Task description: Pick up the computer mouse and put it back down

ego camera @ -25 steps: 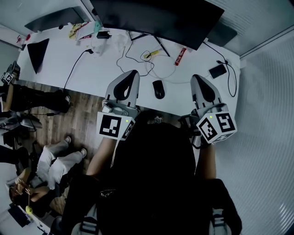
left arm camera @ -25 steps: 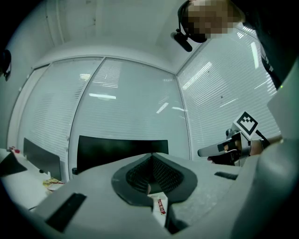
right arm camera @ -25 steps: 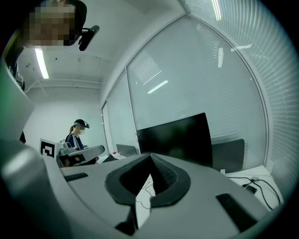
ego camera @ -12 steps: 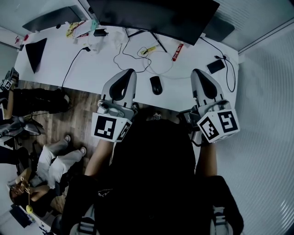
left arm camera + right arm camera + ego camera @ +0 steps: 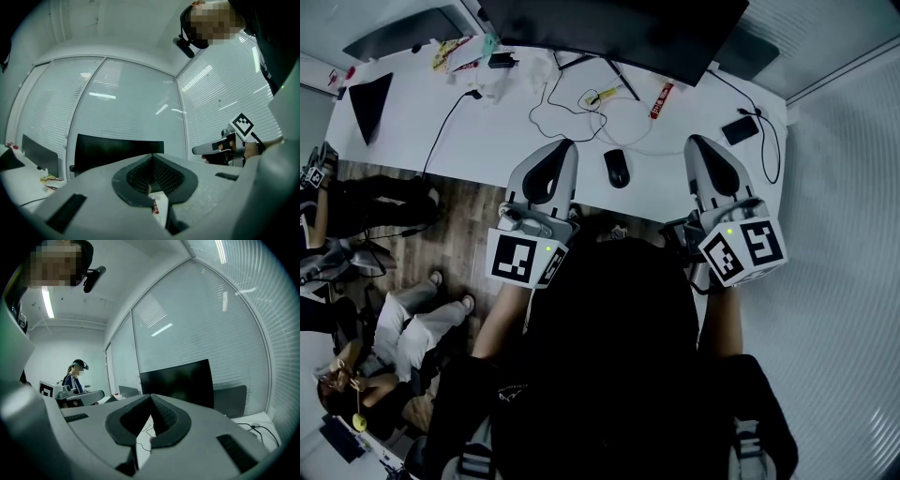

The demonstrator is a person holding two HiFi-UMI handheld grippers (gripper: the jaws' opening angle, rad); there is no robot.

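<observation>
Head view. White bench runs across the top of the frame. The computer mouse is black and lies flat on the bench near its front edge, in the gap between the two tongs and touching neither. Left tongs and right tongs both point away from the person toward the monitor at the back of the bench. A marker cube sits at the rear of each. Loose cable loops on the bench behind the mouse. A red packet lies near the monitor foot and a phone sits at the far right. A dark wedge-shaped object rests at the bench's left end. Wooden floor shows below the bench, with a seated person at lower left.

Left gripper view. The jaws of the left tongs are pressed together, tips meeting, with nothing pinched. The monitor is straight ahead. The right tongs show at the right edge with their marker cube up. A bit of the red packet shows under the jaws.

Right gripper view. The jaws of the right tongs are pressed together, also empty. The monitor is ahead, and cable shows on the bench below. The left tongs are at the left edge, and behind them stands another person wearing a headset.
</observation>
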